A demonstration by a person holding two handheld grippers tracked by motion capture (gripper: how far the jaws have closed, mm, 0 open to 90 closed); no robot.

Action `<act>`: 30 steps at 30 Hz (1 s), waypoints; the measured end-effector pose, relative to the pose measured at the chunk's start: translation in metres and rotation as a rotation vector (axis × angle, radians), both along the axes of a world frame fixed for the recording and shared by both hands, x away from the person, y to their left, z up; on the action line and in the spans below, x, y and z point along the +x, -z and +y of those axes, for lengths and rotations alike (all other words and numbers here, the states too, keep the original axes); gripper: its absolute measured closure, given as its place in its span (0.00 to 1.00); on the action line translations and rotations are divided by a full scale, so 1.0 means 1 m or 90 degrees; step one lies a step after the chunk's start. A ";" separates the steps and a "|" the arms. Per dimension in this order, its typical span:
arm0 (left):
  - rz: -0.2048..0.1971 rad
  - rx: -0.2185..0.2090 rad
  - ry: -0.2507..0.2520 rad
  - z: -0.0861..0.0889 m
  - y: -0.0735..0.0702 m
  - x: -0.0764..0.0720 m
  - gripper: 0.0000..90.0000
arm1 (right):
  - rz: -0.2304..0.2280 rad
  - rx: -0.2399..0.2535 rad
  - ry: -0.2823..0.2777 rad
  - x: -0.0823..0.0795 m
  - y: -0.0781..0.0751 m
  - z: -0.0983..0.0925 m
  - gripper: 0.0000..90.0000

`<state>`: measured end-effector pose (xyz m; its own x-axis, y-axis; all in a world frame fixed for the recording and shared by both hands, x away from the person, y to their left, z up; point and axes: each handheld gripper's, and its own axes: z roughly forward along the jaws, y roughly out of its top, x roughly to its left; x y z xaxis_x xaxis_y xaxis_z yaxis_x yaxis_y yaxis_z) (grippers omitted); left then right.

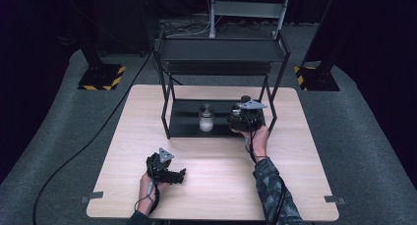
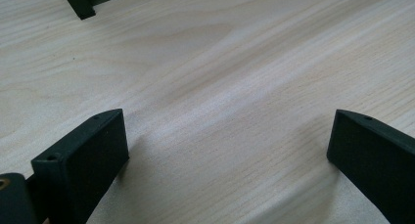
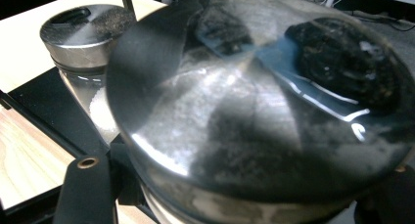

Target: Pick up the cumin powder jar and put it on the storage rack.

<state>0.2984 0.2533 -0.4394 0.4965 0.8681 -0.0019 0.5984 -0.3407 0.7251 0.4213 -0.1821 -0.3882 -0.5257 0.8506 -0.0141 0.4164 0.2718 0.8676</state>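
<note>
A glass jar with a brushed metal lid (image 3: 254, 101) sits close up between the jaws of my right gripper (image 3: 235, 190), which is shut on it. In the high view the right gripper (image 1: 243, 118) holds this jar at the right end of the black rack's lower shelf (image 1: 187, 126). A second jar (image 1: 206, 118) with a metal lid (image 3: 83, 26) and white contents stands upright on that shelf, just left of the held jar. My left gripper (image 1: 180, 175) rests low over the table's near left part; its jaws (image 2: 227, 150) stand open over bare wood.
The two-tier black rack (image 1: 221, 50) stands at the table's far middle; one of its feet (image 2: 78, 1) is ahead of the left gripper. The wooden table (image 1: 216, 181) stands on grey carpet. Stands with yellow-black bases (image 1: 102, 77) flank it behind.
</note>
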 end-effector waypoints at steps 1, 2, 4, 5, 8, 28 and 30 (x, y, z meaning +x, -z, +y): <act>0.000 0.000 0.000 0.000 0.000 0.000 0.01 | 0.000 0.000 0.000 0.001 0.001 0.000 0.34; 0.000 0.000 0.000 0.000 0.000 0.000 0.01 | 0.002 0.001 -0.001 0.002 0.002 0.001 0.34; 0.000 0.000 0.000 0.000 0.000 0.000 0.01 | 0.002 0.002 -0.003 0.002 0.003 0.002 0.34; 0.000 0.000 0.000 0.000 0.000 0.000 0.01 | 0.002 0.003 -0.004 0.003 0.004 0.002 0.34; 0.000 0.000 0.000 0.000 0.000 0.000 0.01 | 0.003 0.002 -0.008 0.005 0.006 0.005 0.34; 0.000 0.000 0.000 0.000 0.000 0.000 0.01 | 0.017 -0.011 -0.037 0.026 0.015 0.012 0.34; 0.000 0.000 0.000 0.000 0.000 0.000 0.01 | 0.018 -0.007 -0.039 0.027 0.016 0.011 0.34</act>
